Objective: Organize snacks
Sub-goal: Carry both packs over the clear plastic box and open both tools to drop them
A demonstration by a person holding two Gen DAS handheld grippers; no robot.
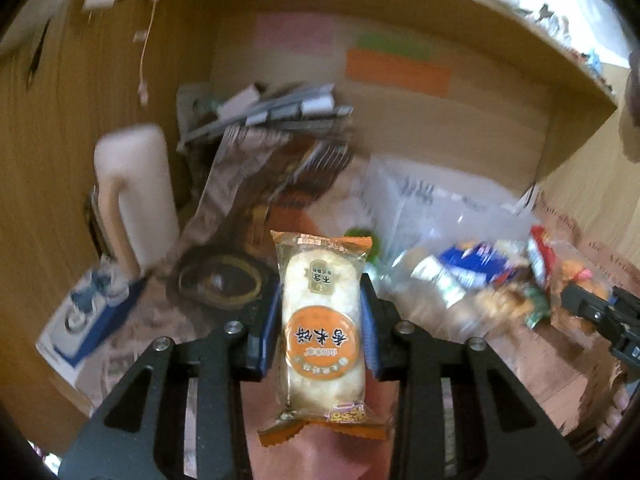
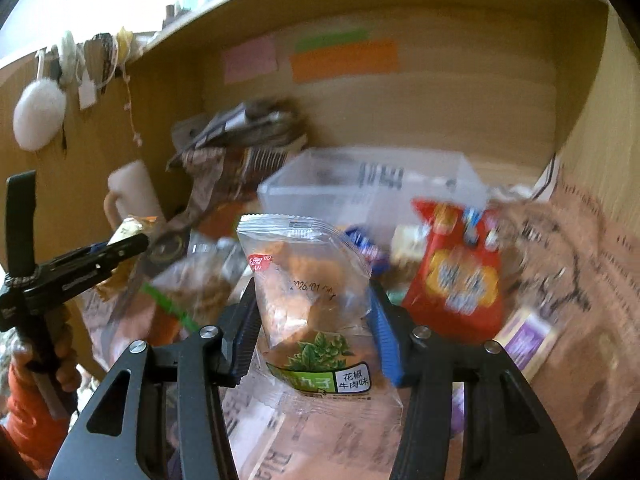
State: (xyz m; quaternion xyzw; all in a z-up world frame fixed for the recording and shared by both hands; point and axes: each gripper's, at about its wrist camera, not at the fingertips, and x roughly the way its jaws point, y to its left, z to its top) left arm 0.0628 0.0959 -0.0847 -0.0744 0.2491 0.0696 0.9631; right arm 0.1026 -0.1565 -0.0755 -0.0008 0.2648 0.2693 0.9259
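While the left gripper (image 1: 322, 320) clamps an oblong rice cracker packet (image 1: 323, 328) in glossy orange-edged film, the right gripper (image 2: 314, 320) clamps a crinkled clear snack pouch (image 2: 308, 292). Farther back, a clear plastic bin (image 2: 372, 184) stands; its contents blur. A red bag (image 2: 460, 268) lies right.
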